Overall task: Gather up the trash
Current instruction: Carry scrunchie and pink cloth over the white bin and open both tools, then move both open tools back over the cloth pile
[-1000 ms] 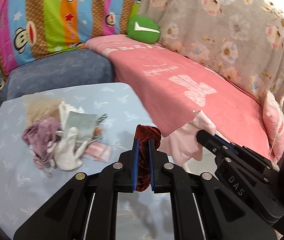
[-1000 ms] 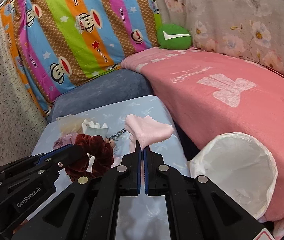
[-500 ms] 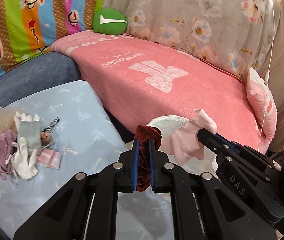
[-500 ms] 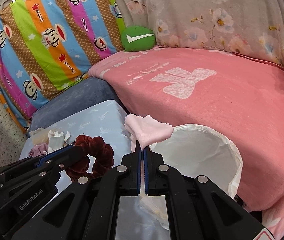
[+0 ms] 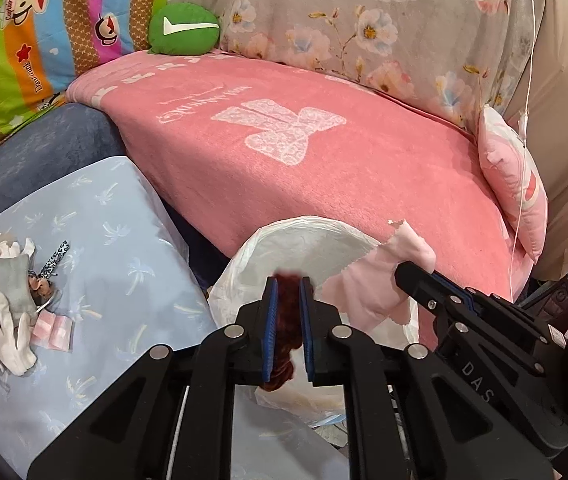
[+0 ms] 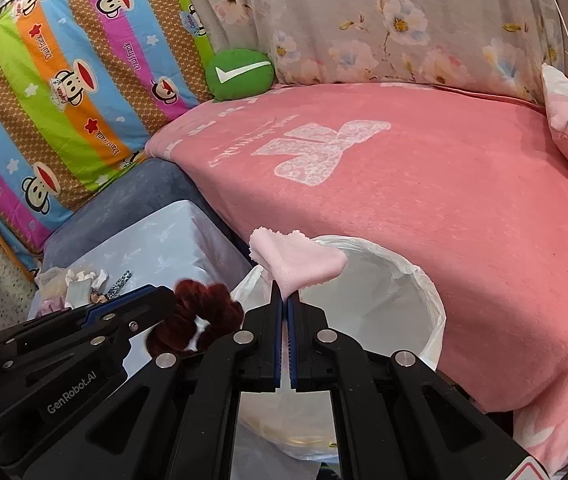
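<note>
Beside pink blanket [image 6: 424, 208] | white-lined bin [image 6: 416, 300] | blue table [image 5: 96, 240]

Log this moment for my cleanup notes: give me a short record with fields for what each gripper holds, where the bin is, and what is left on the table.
left gripper: shut on dark red scrunchie, beside the bin's rim
right gripper: shut on pink cloth, over the bin's mouth
bin: white-lined trash bin, against the pink sofa blanket
left on table: pile with white gloves, purple fabric and small pink packet on the blue tablecloth
</note>
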A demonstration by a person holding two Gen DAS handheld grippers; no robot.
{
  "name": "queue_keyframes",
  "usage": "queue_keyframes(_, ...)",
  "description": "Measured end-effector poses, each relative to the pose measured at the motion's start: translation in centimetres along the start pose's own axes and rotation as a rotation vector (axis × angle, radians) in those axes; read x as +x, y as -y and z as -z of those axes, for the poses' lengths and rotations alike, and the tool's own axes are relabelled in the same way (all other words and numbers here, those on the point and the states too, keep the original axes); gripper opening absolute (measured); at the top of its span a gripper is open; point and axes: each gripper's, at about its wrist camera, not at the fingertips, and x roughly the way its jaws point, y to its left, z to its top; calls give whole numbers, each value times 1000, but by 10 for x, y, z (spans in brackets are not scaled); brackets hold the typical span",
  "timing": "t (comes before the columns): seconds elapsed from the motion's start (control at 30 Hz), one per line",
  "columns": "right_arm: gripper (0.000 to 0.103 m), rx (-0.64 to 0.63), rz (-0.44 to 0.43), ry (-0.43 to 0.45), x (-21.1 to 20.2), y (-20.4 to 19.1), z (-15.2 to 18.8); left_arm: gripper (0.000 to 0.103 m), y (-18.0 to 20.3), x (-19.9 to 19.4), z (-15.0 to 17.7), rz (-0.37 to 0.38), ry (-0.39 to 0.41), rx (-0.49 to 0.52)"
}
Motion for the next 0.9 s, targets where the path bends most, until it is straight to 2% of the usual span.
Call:
queue_keyframes(0.03,2,2,2,0,1,2,-1,15,1,1,0,-3,-3,0)
queue_keyframes(0.17,3,6,9,-2,3,6,-2,51,0,3,-2,-27,-1,-23)
queue_keyframes(0.4,8,-5,22,10,2,5,-4,52,-3,5,-4,-40,-1,-40)
queue_keyframes(0.53,19,-8,19,14,1,3,-3,52,-6,5,-4,-49,-2,-48)
queue_keyframes(0.9,21,-31,4,8,3,-10,-5,52,-19,0,-2,-69,3,-75)
